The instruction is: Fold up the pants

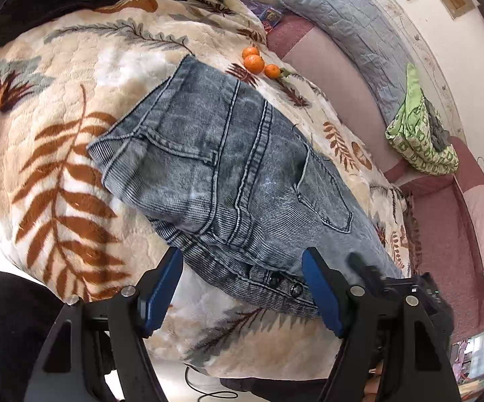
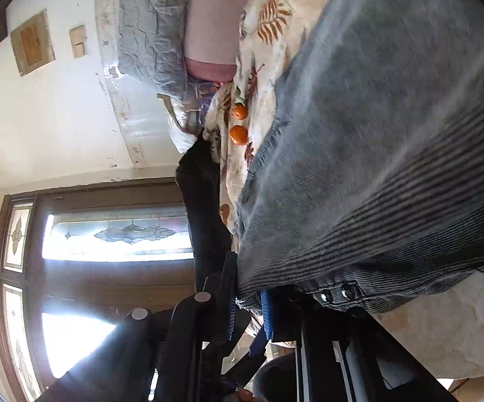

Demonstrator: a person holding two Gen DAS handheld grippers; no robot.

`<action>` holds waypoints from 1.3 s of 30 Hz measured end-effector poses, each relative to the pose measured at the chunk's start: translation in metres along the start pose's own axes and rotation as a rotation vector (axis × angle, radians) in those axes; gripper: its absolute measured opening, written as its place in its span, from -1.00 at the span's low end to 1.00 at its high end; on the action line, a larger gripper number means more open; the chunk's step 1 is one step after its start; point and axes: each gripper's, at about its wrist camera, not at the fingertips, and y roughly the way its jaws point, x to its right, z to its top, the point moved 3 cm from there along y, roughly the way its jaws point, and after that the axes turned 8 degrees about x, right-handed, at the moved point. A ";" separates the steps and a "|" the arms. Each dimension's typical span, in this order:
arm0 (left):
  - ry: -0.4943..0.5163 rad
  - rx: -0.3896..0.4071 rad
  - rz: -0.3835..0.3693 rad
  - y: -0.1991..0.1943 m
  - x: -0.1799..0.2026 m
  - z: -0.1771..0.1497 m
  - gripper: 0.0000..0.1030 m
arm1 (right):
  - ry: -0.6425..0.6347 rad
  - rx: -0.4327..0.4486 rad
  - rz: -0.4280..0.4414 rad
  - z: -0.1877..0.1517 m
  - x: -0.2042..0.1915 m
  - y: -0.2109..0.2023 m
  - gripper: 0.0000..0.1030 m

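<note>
Two claws on the go here, and the jeans (image 1: 222, 164) are sprawled across the leaf-print blanket (image 1: 58, 140) on the bed, filling the middle of my left wrist view. They lie seat side up, back pockets showing, with the waistband end running down toward the lower centre of the frame. My left claw (image 1: 242, 291) sits at the bottom of that view with its blue fingers (image 1: 161, 291) well apart. The buttoned edge of the denim lies right between them, but neither pad is pressing on it as far as I can see, so nothing is gripped on that side.

Over on the right wrist view everything is rolled sideways, and the jeans (image 2: 376, 154) take up most of the right half of the frame, pretty blurry. My right claw (image 2: 248, 311) is at the bottom centre with the blue pads pulled in close, pinching a fold of the denim edge just left of the two metal buttons (image 2: 339, 293).

Some small oranges (image 1: 258, 63) sit on the blanket just past the far end of the jeans, upper middle of the left view, near but not touching the fabric. Behind them there's a grey quilted pillow (image 1: 342, 23).
</note>
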 end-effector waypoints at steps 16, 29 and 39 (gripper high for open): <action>0.416 0.013 0.225 0.047 0.046 0.010 0.46 | -0.113 0.410 -0.049 0.091 0.017 -0.213 0.58; 0.555 0.112 0.159 0.016 0.110 0.005 0.45 | 0.071 0.616 -0.177 0.146 0.066 -0.329 0.33; 0.822 -0.060 0.296 0.084 0.130 -0.042 0.46 | -0.021 0.601 -0.323 0.138 0.068 -0.342 -0.82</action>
